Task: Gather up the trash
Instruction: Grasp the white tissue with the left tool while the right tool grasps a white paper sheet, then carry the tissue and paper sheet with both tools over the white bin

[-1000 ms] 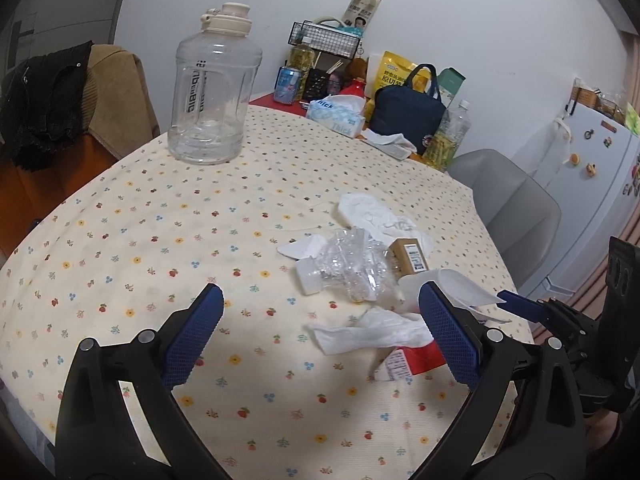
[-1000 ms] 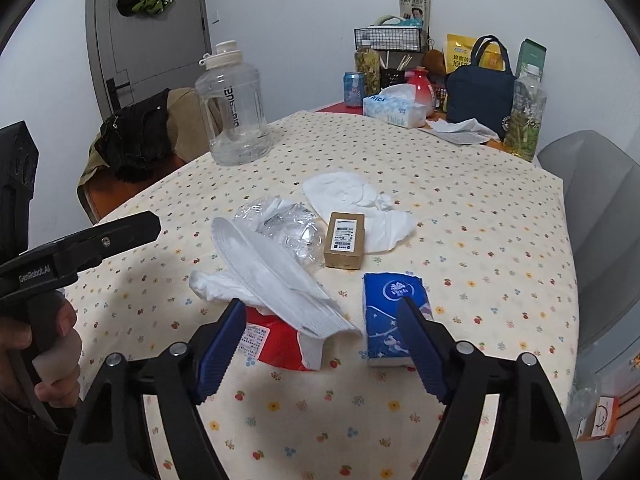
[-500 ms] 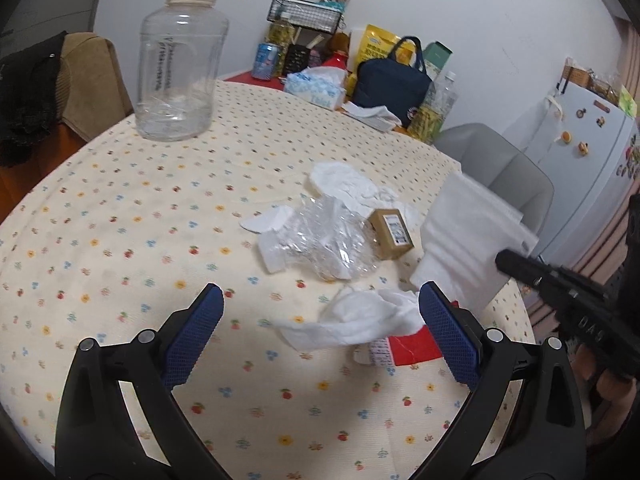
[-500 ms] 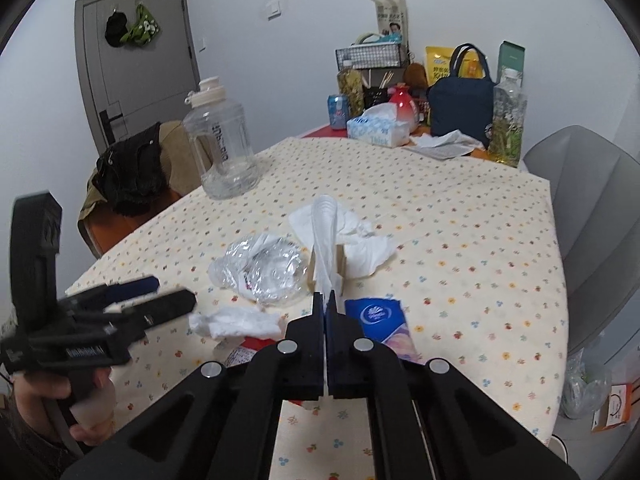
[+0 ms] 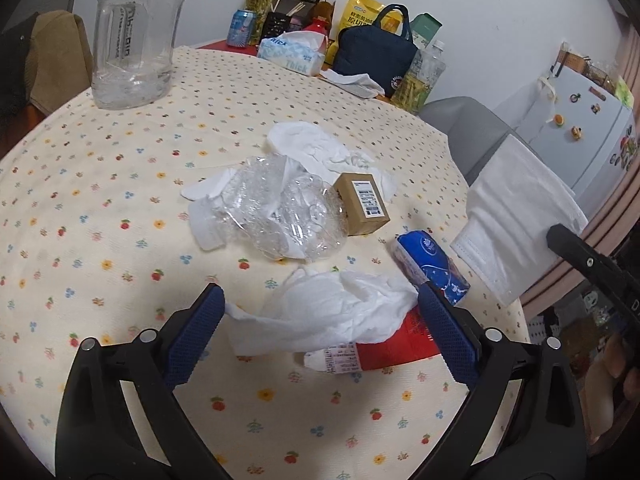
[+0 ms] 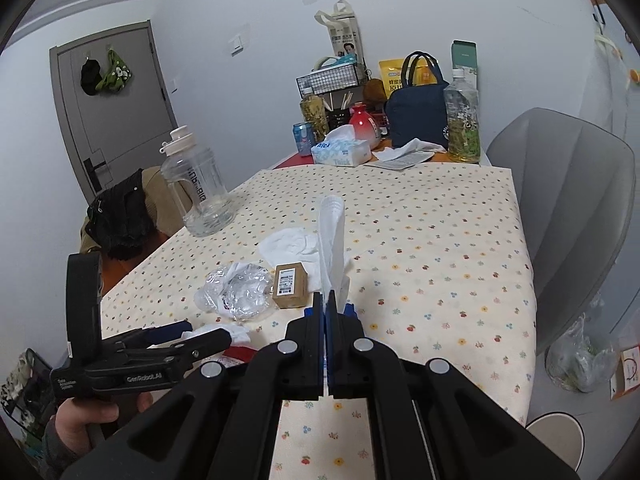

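Right wrist view: right gripper [image 6: 325, 312] clamps a white face mask [image 6: 331, 240]; left gripper [image 5: 320, 324], jaws closing, straddles a crumpled tissue [image 5: 332, 316].

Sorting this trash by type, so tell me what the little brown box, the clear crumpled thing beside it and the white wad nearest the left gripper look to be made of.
Brown box: matte cardboard, likely, with square edges and a printed barcode label.
Clear crumpled thing: thin glossy plastic, see-through, with sharp glints.
White wad: soft tissue paper, matte, with limp creases.
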Available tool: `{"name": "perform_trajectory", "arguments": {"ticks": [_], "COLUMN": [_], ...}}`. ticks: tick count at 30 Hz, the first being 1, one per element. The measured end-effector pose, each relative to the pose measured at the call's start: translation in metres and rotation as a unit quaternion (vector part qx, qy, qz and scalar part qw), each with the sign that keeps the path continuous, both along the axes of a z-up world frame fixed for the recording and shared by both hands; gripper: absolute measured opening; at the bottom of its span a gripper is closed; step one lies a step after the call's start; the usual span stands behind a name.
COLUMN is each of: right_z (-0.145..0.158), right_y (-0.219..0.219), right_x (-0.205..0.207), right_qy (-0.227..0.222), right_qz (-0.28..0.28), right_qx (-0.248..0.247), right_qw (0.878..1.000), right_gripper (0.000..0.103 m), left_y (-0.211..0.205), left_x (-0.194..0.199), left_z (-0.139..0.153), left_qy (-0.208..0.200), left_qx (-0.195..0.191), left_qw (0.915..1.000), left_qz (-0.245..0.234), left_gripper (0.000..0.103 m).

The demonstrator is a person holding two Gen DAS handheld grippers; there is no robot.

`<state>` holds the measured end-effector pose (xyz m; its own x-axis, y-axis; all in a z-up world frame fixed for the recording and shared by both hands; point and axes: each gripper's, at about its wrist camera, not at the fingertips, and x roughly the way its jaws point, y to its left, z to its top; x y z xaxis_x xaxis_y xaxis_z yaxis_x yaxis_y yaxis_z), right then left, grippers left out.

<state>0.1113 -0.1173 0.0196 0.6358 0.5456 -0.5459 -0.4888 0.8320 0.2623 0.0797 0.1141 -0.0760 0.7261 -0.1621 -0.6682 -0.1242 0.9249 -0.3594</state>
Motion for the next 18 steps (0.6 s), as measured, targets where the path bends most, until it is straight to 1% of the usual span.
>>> {"name": "perform_trajectory", "arguments": {"ticks": [1,2,3,4,5,7,10,13,18], "right_z": [-0.001,-0.001,-0.002,-0.003,-0.004,-0.006,-0.009,-0.012,-0.01], "right_y": [-0.001,-0.003,-0.005,-0.005,-0.007,-0.009,-0.01,-0.011,-0.02], "right_x": [-0.001,-0.001,-0.001,-0.001,-0.001,-0.001,-0.002,-0.004,-0.008], "right_qy": [0.001,0.002,0.003,0.004,0.006,0.008,0.01,0.012,0.005], "right_qz": [-0.001,-0.002,-0.004,-0.005,-0.006,-0.008,-0.008,-0.008,-0.014], "right_qx": [0.001,0.002,0.003,0.004,0.005,0.007,0.009,0.01,0.01], "right_qw": [1.0,1.0,1.0,1.0,1.0,1.0,1.0,1.0,1.0], "right_gripper": [0.002,0.002,0.002,0.002,0.002,0.002,0.002,0.002,0.002], "left_y": [0.0,0.001,0.003,0.006,0.008,0.013,0.018,0.022,0.016], "left_x": [0.001,0.002,0.003,0.003,0.003,-0.001,-0.006,-0.01,-0.011], "left_z": [-0.002,-0.003,-0.004,-0.005,-0.004,0.0,0.01,0.019,0.032], "left_qy": [0.003,0.006,0.009,0.01,0.01,-0.001,-0.016,-0.028,-0.039], "left_qx": [-0.01,-0.018,-0.032,-0.045,-0.053,-0.064,-0.063,-0.065,-0.051], "left_qw": [0.9999,0.9998,0.9994,0.9989,0.9986,0.998,0.9978,0.9974,0.9979], "left_qz": [-0.002,-0.004,-0.005,-0.005,-0.003,0.003,0.006,0.01,0.006], "left_gripper": [0.08,0.074,0.061,0.043,0.038,0.037,0.03,0.029,0.027]}}
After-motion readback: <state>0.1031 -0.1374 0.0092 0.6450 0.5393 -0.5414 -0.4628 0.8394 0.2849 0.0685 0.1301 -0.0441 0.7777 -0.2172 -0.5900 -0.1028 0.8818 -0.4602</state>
